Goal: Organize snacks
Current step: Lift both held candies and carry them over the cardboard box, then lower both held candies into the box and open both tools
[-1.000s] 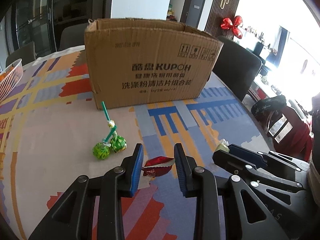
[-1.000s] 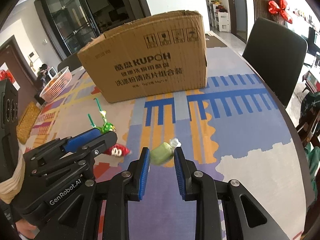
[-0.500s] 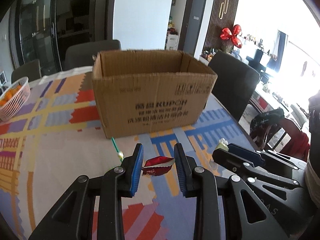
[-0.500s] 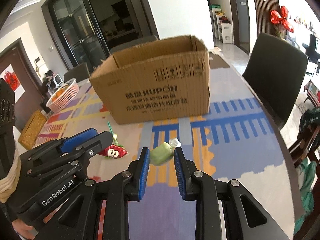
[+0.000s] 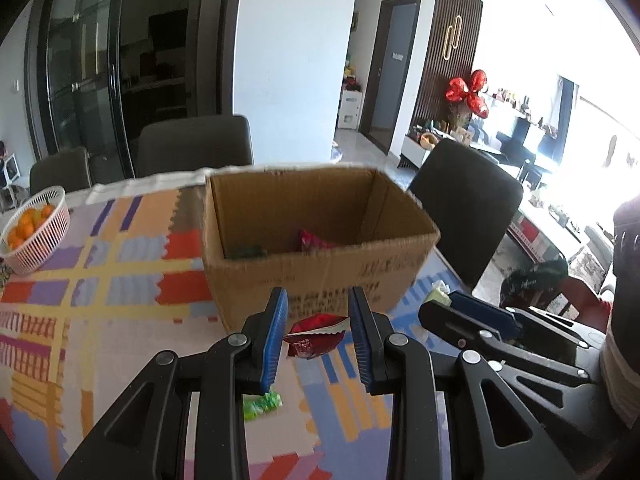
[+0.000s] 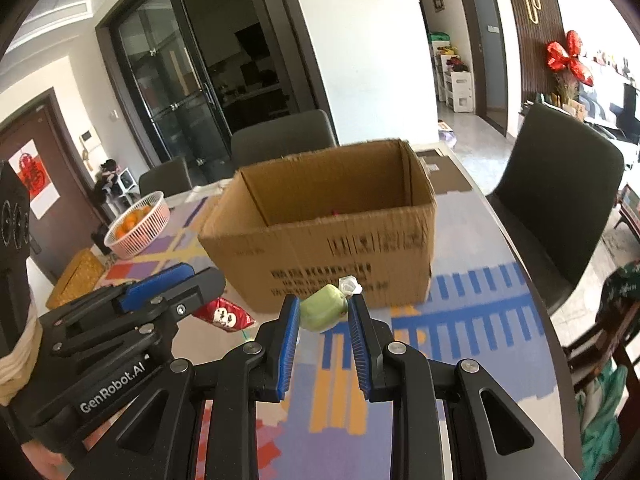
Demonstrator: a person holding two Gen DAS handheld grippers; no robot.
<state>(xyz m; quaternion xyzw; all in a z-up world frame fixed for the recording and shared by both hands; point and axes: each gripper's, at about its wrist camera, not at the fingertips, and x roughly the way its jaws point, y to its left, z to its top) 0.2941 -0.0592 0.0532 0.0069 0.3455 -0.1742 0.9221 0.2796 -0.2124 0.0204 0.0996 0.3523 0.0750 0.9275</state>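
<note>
My left gripper is shut on a red snack packet and holds it in the air just in front of the open cardboard box. My right gripper is shut on a green wrapped candy, also raised before the box. Inside the box lie a red packet and something green. A green wrapped candy lies on the table under the left gripper. The left gripper and its red packet show at the left of the right wrist view.
A white basket of oranges stands at the table's left. Dark chairs stand behind the box and one at the right side. The table's right edge curves close by. The patterned tablecloth covers the table.
Both grippers have risen with their snacks and moved toward the box; its open top and inside are now in view. The green lollipops have dropped below the left gripper.
</note>
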